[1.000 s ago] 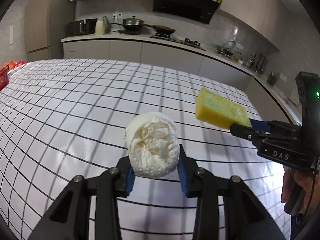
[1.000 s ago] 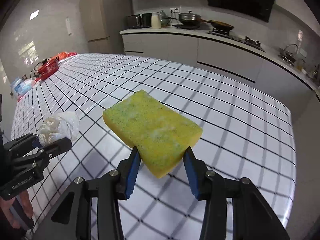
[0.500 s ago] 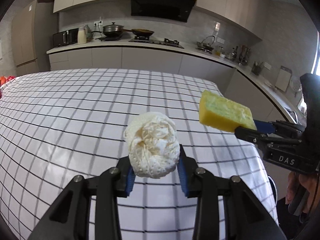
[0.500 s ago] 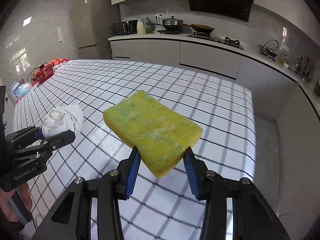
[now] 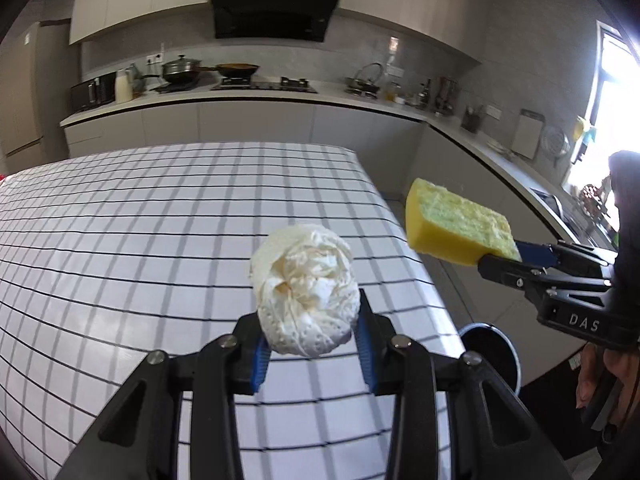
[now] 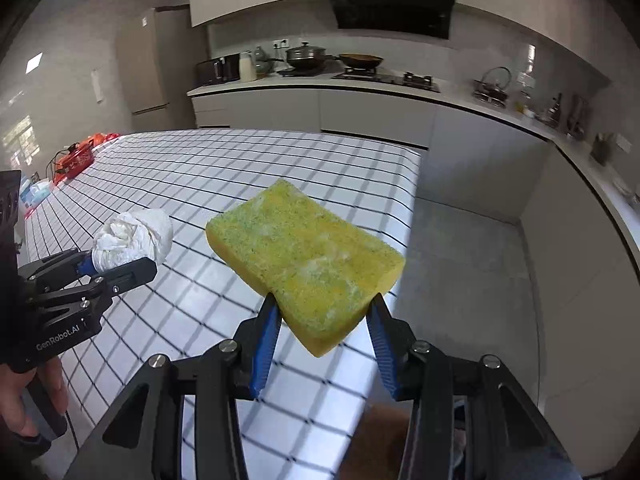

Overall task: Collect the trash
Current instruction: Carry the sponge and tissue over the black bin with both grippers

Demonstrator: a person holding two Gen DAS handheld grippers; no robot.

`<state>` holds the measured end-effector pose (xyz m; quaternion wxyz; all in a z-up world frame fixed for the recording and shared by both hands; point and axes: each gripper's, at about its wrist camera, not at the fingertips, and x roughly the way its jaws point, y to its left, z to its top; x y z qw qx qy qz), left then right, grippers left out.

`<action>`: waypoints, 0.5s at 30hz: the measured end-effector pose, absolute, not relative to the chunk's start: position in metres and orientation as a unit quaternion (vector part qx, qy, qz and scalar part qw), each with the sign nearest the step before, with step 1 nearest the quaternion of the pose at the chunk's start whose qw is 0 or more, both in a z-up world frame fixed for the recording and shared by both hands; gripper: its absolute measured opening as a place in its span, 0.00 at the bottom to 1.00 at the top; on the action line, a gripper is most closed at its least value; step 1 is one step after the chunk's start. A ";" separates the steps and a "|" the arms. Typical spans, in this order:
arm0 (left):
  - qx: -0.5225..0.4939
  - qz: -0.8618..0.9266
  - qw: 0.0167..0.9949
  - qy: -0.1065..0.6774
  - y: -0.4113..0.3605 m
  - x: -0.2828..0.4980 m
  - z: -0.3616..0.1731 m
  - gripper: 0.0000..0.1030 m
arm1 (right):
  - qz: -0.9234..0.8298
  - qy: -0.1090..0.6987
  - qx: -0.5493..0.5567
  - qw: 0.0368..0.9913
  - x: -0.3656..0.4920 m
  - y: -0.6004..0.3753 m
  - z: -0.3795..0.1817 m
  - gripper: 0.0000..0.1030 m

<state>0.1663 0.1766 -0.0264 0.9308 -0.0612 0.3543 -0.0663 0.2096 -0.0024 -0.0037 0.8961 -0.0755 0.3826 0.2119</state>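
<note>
L gripper (image 5: 310, 354) jaws clamped on tissue wad (image 5: 306, 294) at frame ctr, R gripper (image 6: 322, 346) jaws on sponge (image 6: 306, 262); vs 1 s ago both swung past checked surface (image 5: 120, 240) edge, bin rim (image 5: 490, 346) now lower right, so drop prob next.

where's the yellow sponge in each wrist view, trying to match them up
Left wrist: yellow sponge at right of middle, clamped in the right gripper.
Right wrist: sponge at centre, just above the camera's own fingers.
Shared landmark: the lidded pot on the back counter.
</note>
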 end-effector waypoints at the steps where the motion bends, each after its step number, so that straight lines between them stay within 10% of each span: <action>1: -0.058 -0.072 0.930 0.355 0.168 0.164 -0.026 0.37 | 0.207 0.382 -0.073 0.897 0.204 -0.012 -0.003 0.45; 15: -0.026 -0.143 0.921 0.362 0.072 0.143 -0.022 0.37 | 0.143 0.392 -0.039 0.908 0.148 -0.132 -0.004 0.45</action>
